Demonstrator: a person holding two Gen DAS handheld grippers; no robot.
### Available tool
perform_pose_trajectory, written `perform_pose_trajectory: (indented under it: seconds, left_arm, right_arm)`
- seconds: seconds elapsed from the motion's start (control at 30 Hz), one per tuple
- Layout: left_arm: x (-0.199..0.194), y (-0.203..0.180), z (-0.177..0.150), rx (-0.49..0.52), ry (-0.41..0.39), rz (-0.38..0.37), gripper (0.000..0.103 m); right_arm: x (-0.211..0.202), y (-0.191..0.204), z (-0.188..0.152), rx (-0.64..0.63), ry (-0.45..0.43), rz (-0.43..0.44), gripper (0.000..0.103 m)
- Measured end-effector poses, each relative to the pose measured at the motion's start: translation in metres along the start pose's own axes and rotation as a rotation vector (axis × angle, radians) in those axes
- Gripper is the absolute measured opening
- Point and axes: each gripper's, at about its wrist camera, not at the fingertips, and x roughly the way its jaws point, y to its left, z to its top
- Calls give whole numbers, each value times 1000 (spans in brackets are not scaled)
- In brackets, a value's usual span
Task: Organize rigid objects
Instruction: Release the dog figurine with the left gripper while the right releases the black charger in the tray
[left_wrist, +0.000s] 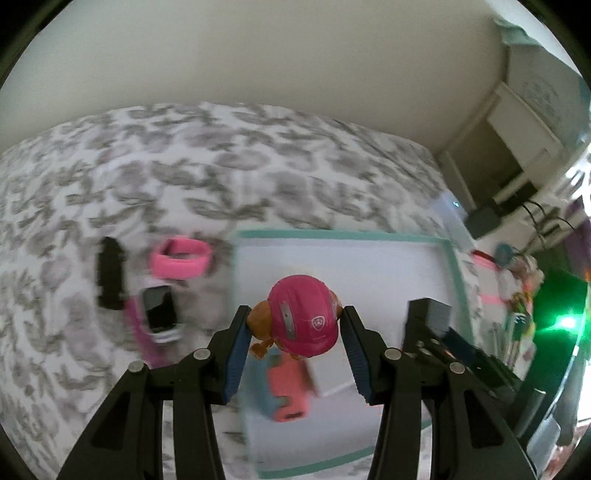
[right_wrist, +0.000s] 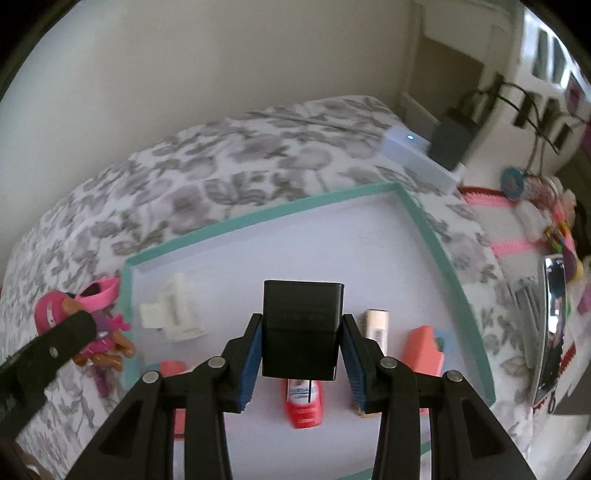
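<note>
While over the teal-rimmed tray (right_wrist: 428, 236), my left gripper (left_wrist: 295, 328) pinches pink-helmeted pup figure (left_wrist: 303, 317), right gripper (right_wrist: 302, 332) clamps black box (right_wrist: 301, 328).

Floral bedspread (right_wrist: 229, 173) beneath a plain wall (right_wrist: 184, 55); white box (right_wrist: 421, 157) with a lit dot beside a dark adapter (right_wrist: 452, 142) and cables (right_wrist: 517, 99).

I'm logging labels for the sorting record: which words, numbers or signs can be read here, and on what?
No words or numbers are readable.
Pink helmet of the toy dog: a paw badge, no text.
Red tube: label print too blurred.
White stick: barcode too small.
</note>
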Motion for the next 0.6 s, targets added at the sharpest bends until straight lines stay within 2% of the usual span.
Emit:
perform_pose_trajectory:
  seconds: [0.23,0.43,0.6]
  left_arm:
    - [14,-31,-1,50,11,-41,50]
    - [24,-35,-1,29,-1,-53,50]
    - [40,-39,-3,40,39,-79,51]
  right_arm:
    - [5,-23,1,61,-2,-17,43]
    - [11,-35,-1,91,6,-39,43]
    - [14,-37,-1,83,16,-47,43]
